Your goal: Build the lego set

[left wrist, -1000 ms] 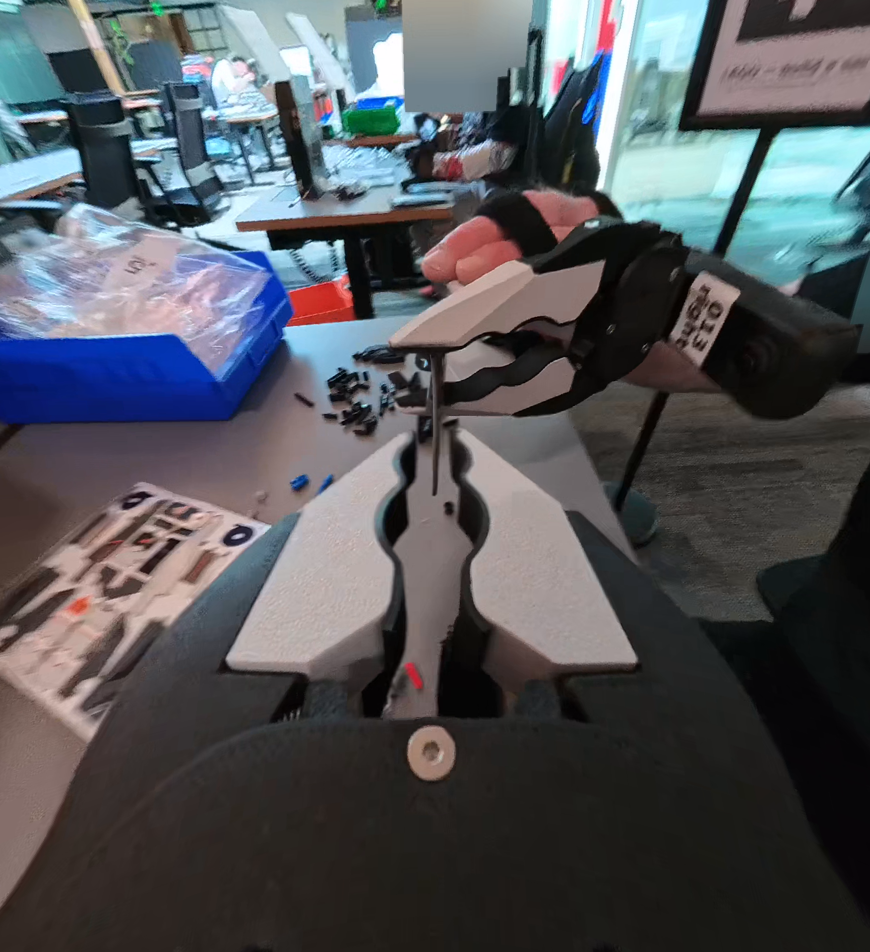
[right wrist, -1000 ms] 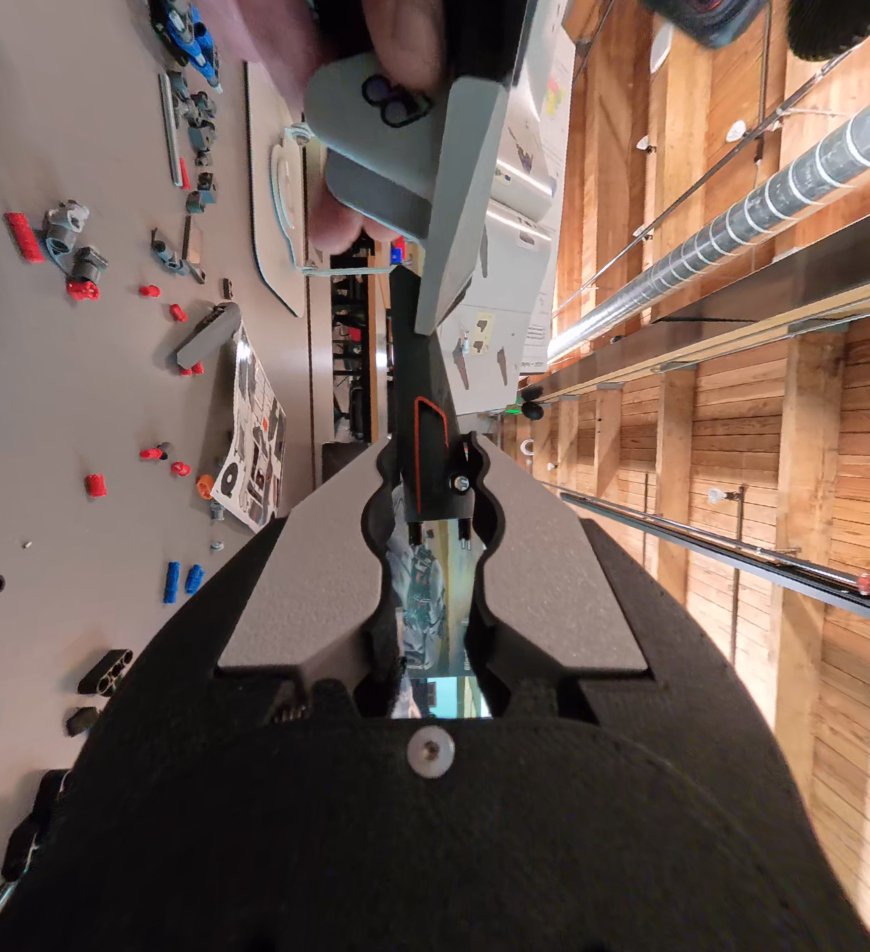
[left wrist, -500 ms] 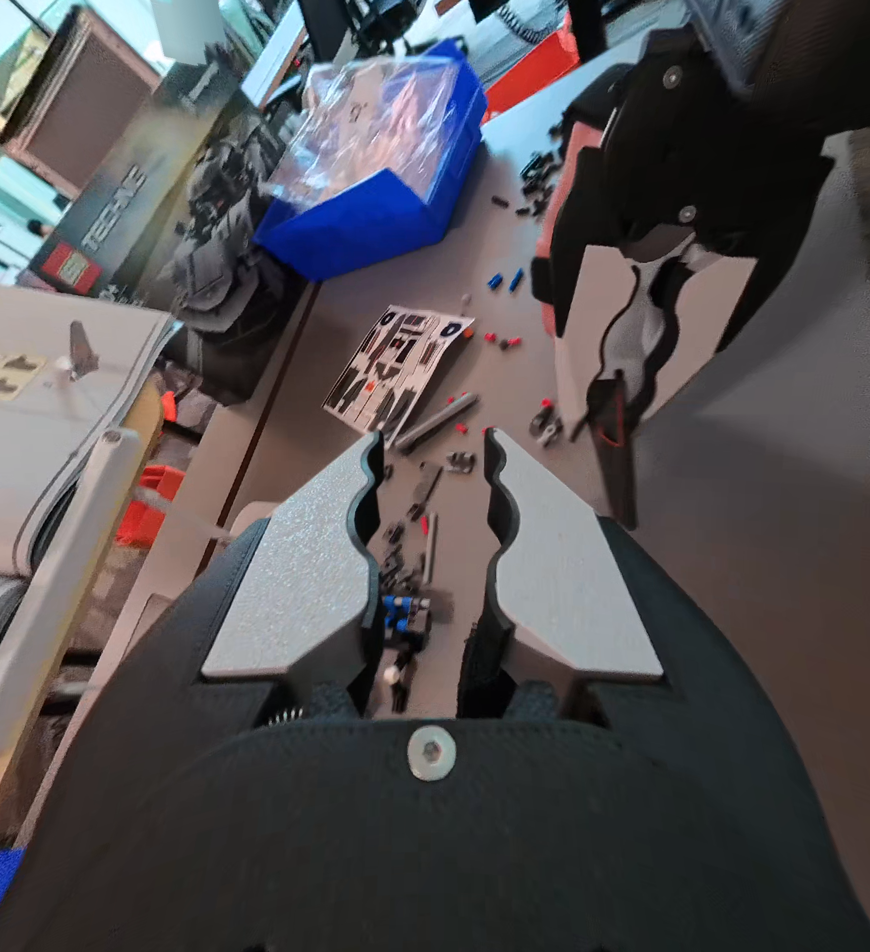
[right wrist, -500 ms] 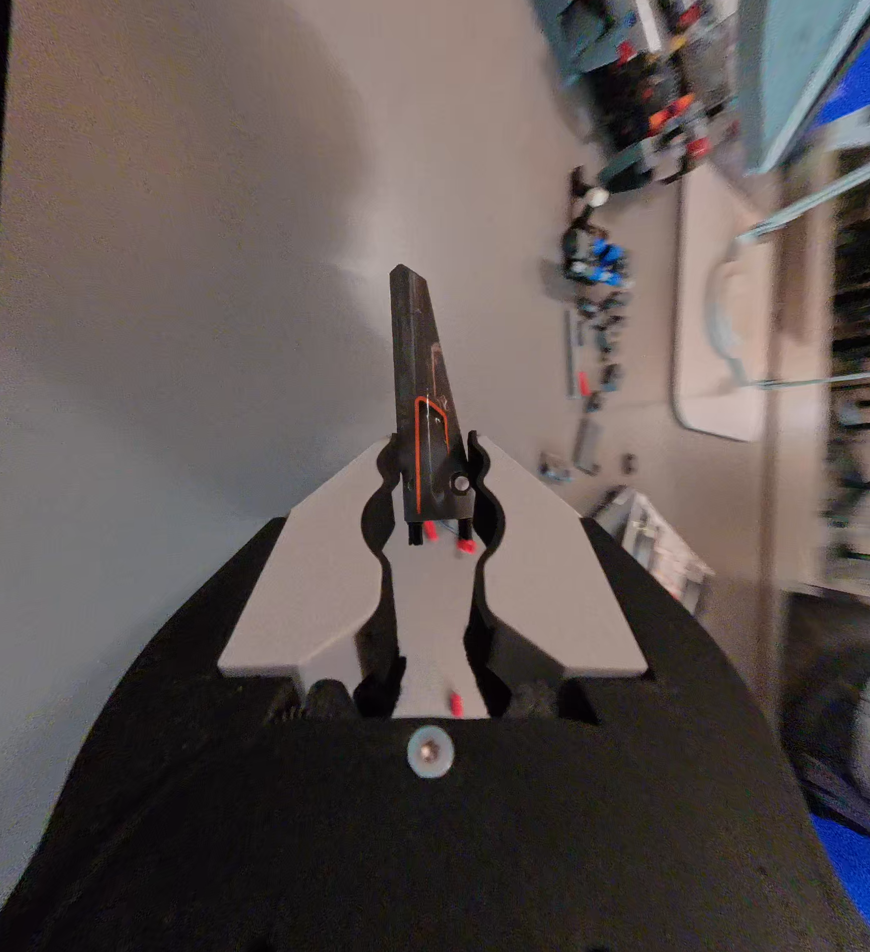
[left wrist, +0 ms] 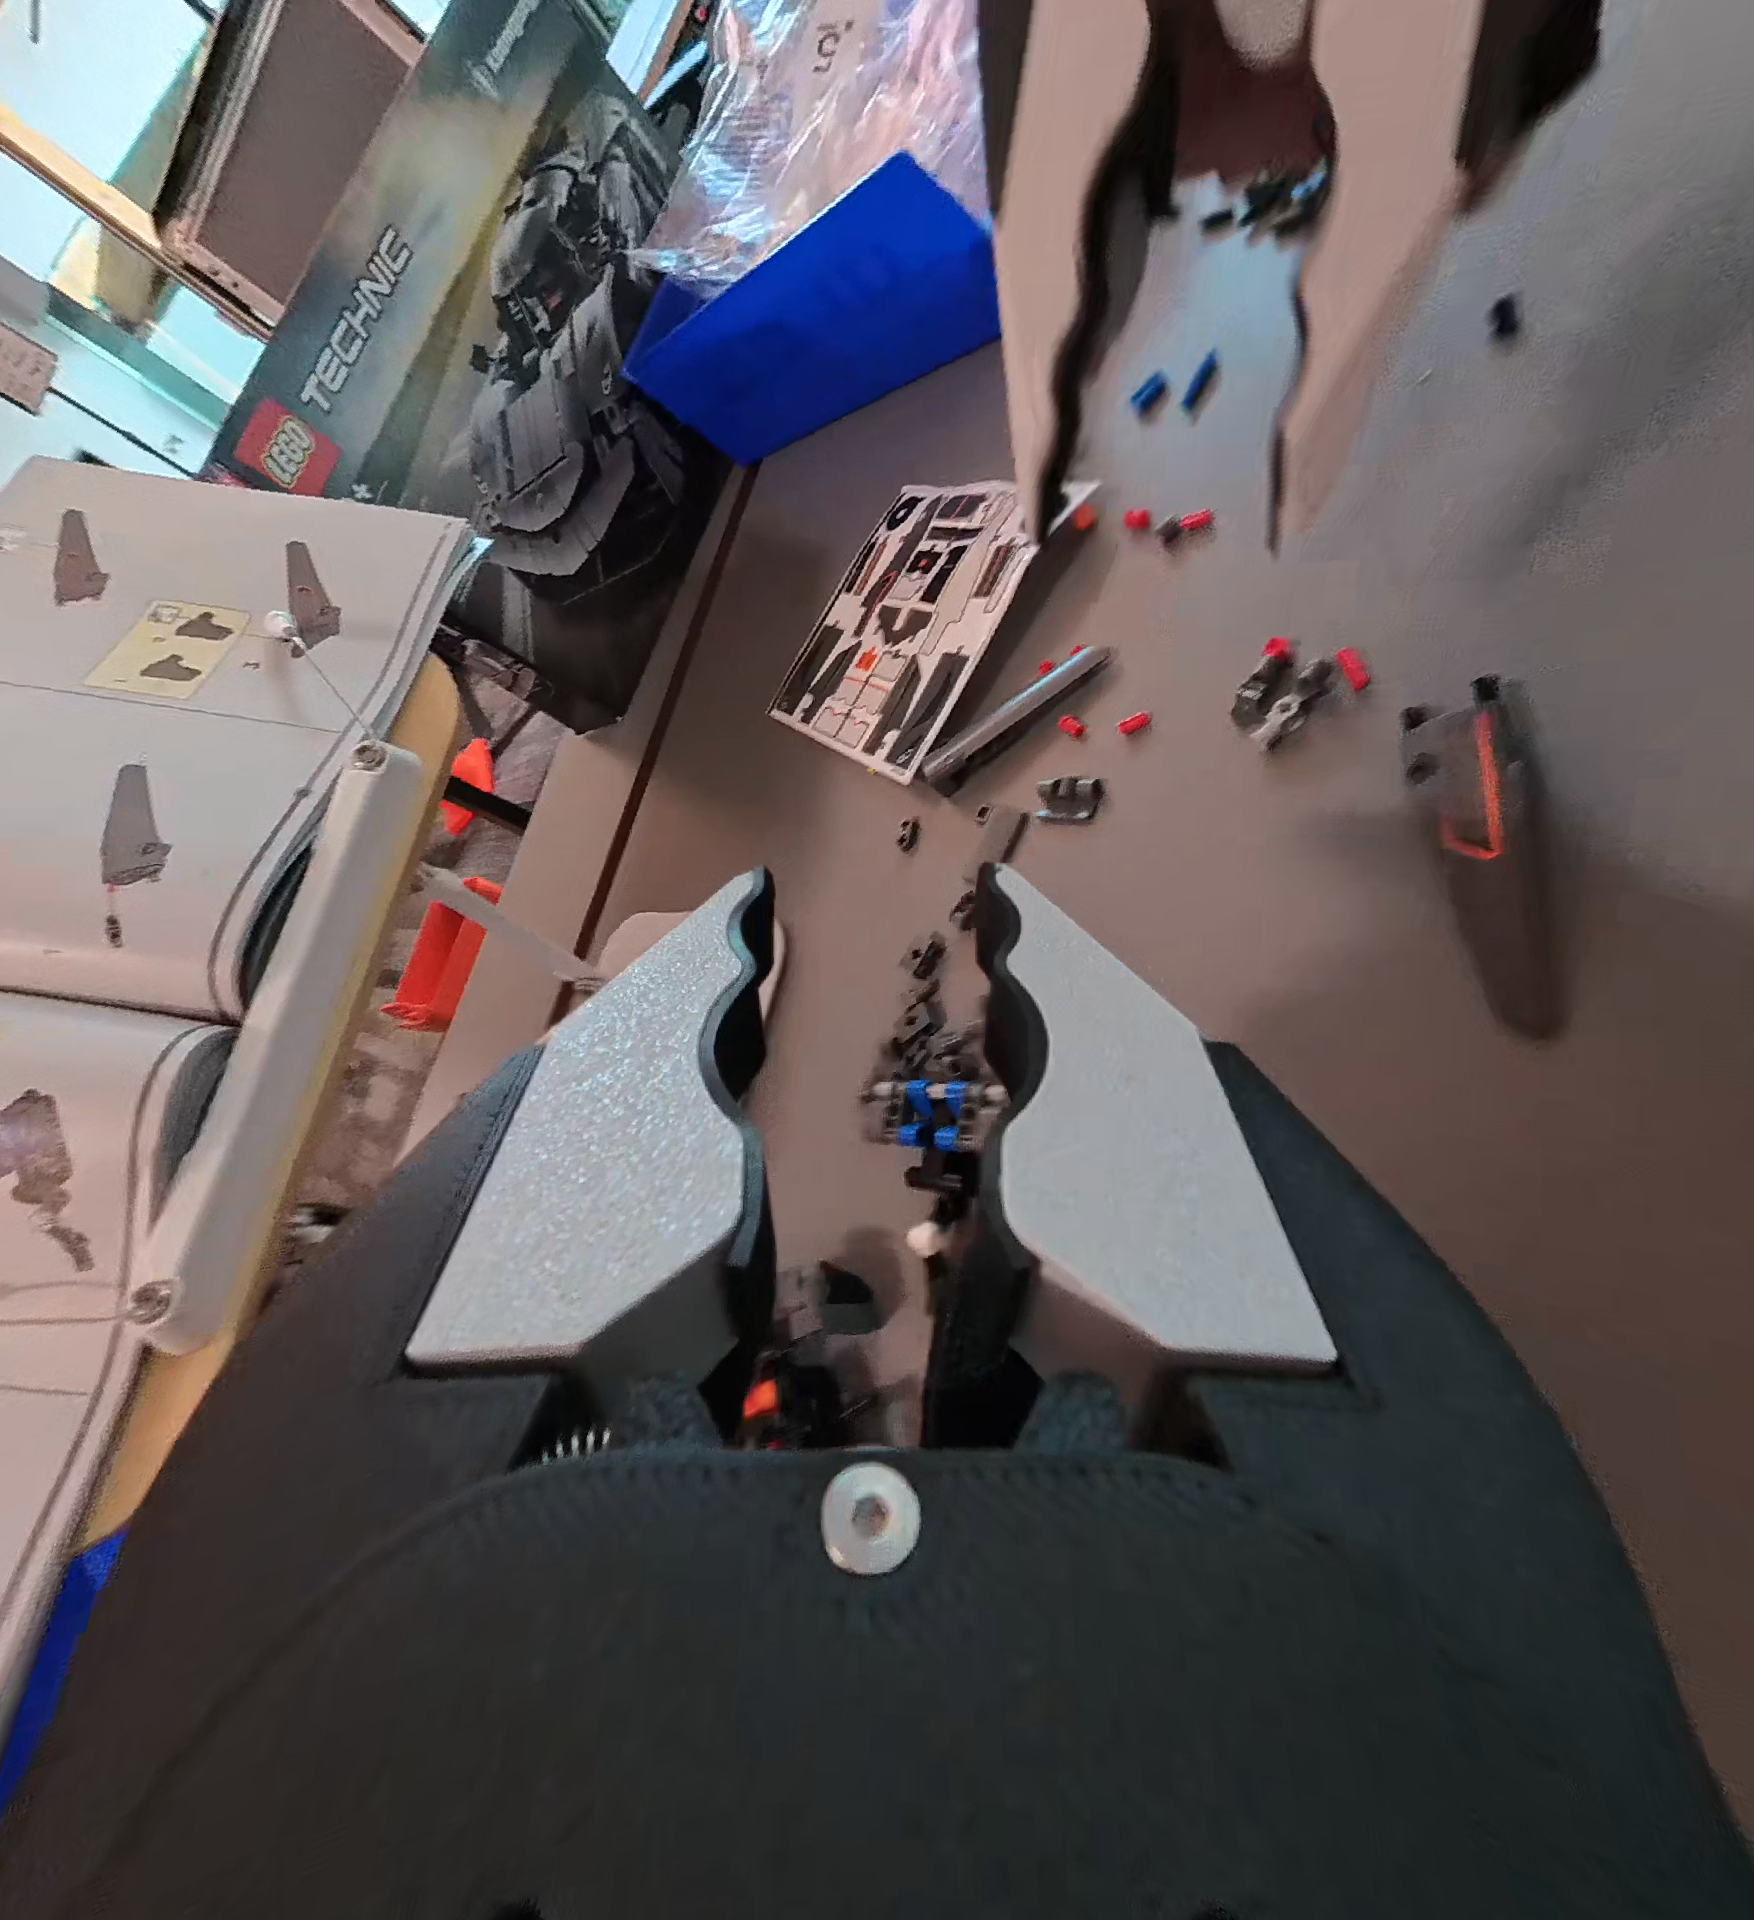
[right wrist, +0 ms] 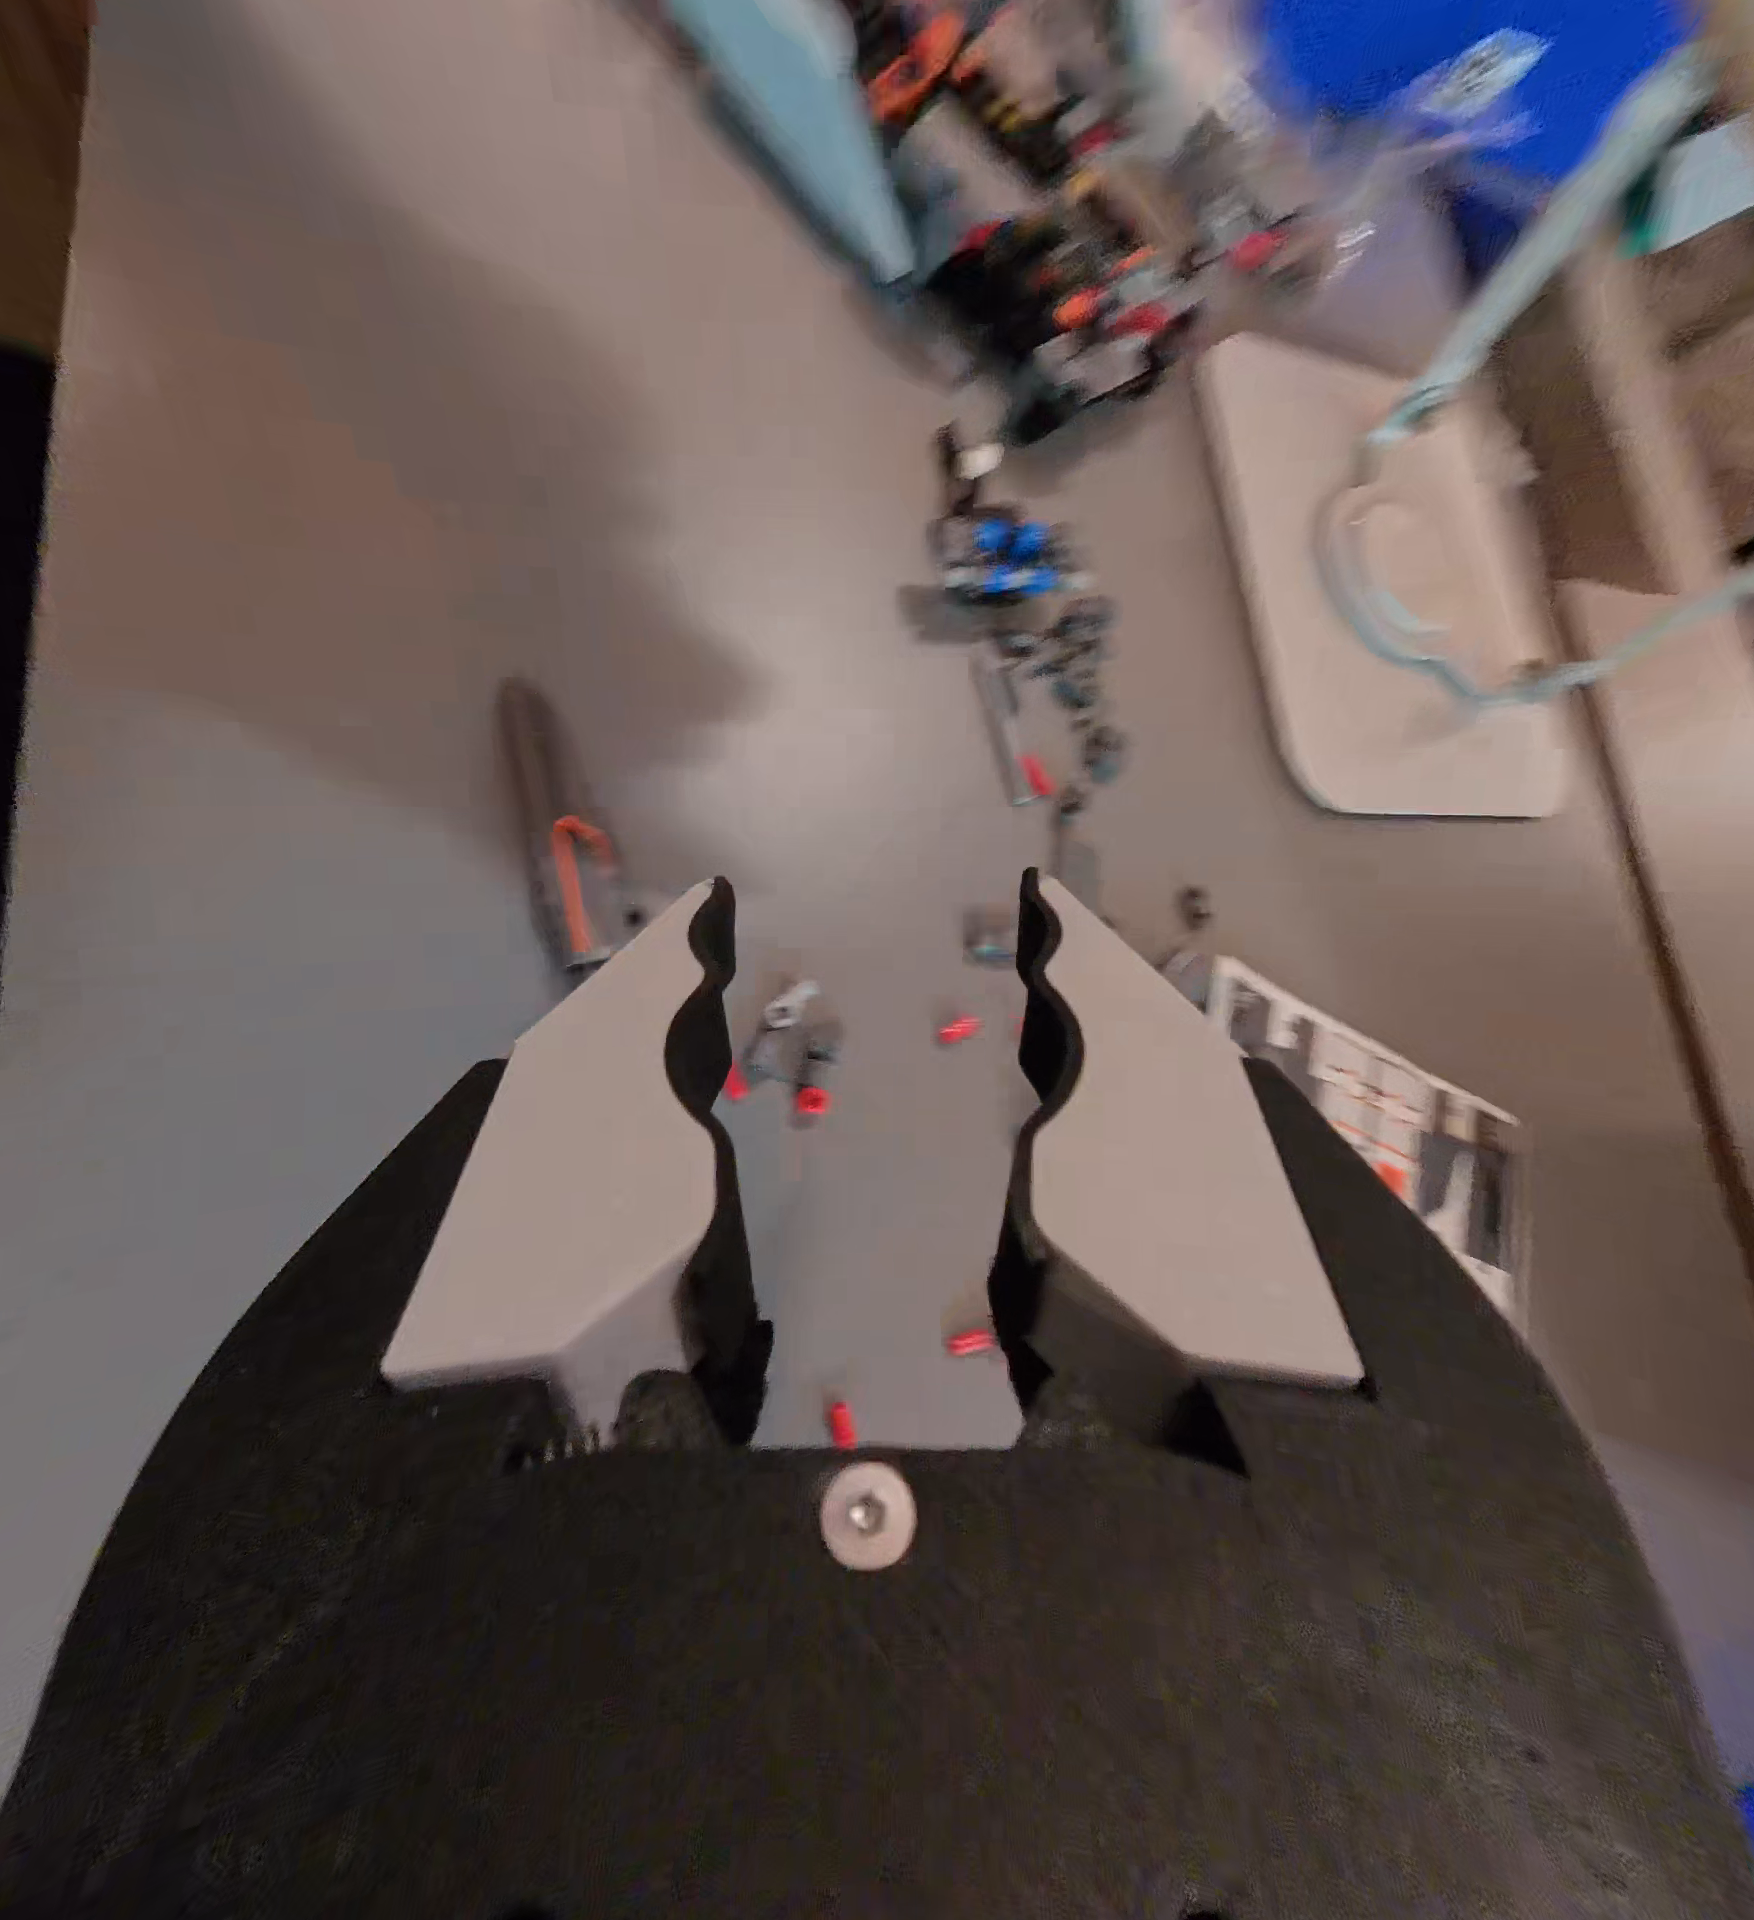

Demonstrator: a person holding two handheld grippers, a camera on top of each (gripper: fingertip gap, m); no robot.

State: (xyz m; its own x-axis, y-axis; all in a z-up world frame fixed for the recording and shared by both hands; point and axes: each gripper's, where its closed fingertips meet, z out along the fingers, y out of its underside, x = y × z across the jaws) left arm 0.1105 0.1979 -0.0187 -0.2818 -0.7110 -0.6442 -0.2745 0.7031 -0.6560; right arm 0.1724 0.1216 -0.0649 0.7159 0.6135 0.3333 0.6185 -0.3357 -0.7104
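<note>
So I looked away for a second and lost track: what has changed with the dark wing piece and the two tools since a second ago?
The right tool let go of the dark wing piece, which now lies flat on the table, and now stands open and empty. The left tool, which also gripped it a second ago, opened earlier and remains empty. The sticker sheet and loose red pins stayed put.

light: even indoor, daylight from window (left wrist: pixel 73 208) – shadows: soft, broad on table (right wrist: pixel 333 520) | blur: strong motion smear beyond the table's far edge – right view worst | edges: wide-angle bending
</note>
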